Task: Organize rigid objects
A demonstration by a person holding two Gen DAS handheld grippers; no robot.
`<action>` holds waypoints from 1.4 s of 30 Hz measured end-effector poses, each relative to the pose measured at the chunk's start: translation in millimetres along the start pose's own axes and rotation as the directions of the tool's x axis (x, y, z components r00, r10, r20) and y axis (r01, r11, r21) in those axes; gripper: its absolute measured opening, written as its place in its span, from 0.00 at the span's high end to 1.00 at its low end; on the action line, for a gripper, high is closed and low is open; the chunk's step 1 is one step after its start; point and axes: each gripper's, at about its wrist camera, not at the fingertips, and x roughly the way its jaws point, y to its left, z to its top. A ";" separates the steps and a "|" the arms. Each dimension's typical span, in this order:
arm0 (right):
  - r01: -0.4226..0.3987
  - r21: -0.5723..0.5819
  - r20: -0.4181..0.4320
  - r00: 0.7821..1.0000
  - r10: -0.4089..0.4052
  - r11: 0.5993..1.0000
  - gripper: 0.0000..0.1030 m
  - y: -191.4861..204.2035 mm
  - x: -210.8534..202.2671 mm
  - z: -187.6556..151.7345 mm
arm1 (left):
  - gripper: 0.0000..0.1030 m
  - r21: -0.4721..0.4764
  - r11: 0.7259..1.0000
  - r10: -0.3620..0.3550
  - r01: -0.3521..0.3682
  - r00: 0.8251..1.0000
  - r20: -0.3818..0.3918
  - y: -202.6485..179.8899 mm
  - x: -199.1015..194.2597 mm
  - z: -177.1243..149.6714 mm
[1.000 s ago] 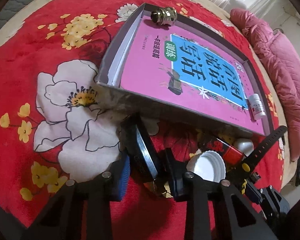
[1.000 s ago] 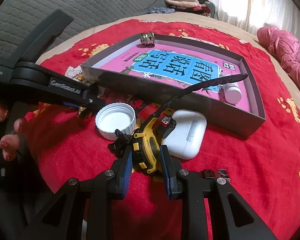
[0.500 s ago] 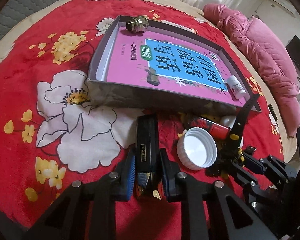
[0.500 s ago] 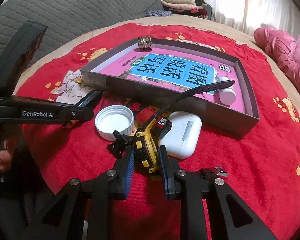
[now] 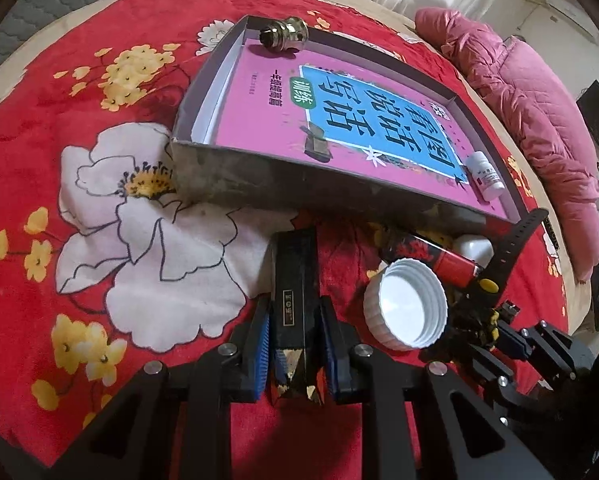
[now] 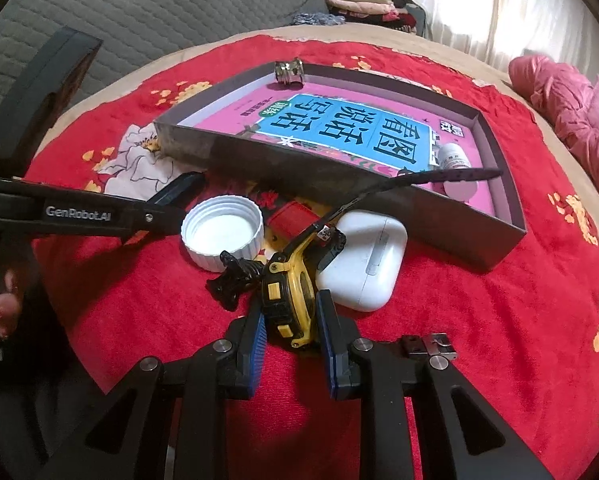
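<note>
My left gripper (image 5: 295,346) is shut on a flat black case (image 5: 295,276) with a small gold label, which points toward the grey tray (image 5: 299,188). In the right wrist view my right gripper (image 6: 291,330) is shut on a yellow and black watch (image 6: 289,294); its black strap (image 6: 427,180) arches over the tray's near wall. A white screw cap (image 6: 222,236), a red and black lighter-like item (image 6: 289,220) and a white earbud case (image 6: 363,264) lie on the red cloth before the tray. A pink book (image 5: 339,120), a metal fitting (image 5: 283,34) and a small white bottle (image 5: 485,176) sit in the tray.
The red flowered cloth (image 5: 99,200) covers a round table with a beige edge. A small metal clip (image 6: 431,346) lies near my right gripper. A pink quilted coat (image 5: 539,128) lies beyond the table on the right, a grey quilted sofa (image 6: 139,12) behind. A person's fingers (image 6: 3,308) show at the left.
The left gripper's jaws closed on the black case, which now sits straight between them instead of tilted. The left view rolled slightly. The right gripper kept still on the watch.
</note>
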 end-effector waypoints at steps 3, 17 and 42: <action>-0.003 0.007 0.013 1.000 0.003 1.000 0.78 -1.3 -3.4 0.9 | 0.78 0.032 0.999 0.001 -0.001 1.000 0.007 -2.2 0.4 -0.2; -0.039 0.017 0.107 0.994 0.037 0.999 0.83 0.7 -32.1 5.8 | 0.79 0.089 0.996 -0.022 0.016 0.998 0.067 -11.8 -25.0 -2.6; 0.020 0.015 0.231 0.973 -0.023 1.000 0.83 4.7 -70.4 14.9 | 0.79 0.188 0.981 0.009 -0.050 0.978 0.209 -34.1 -63.5 -5.6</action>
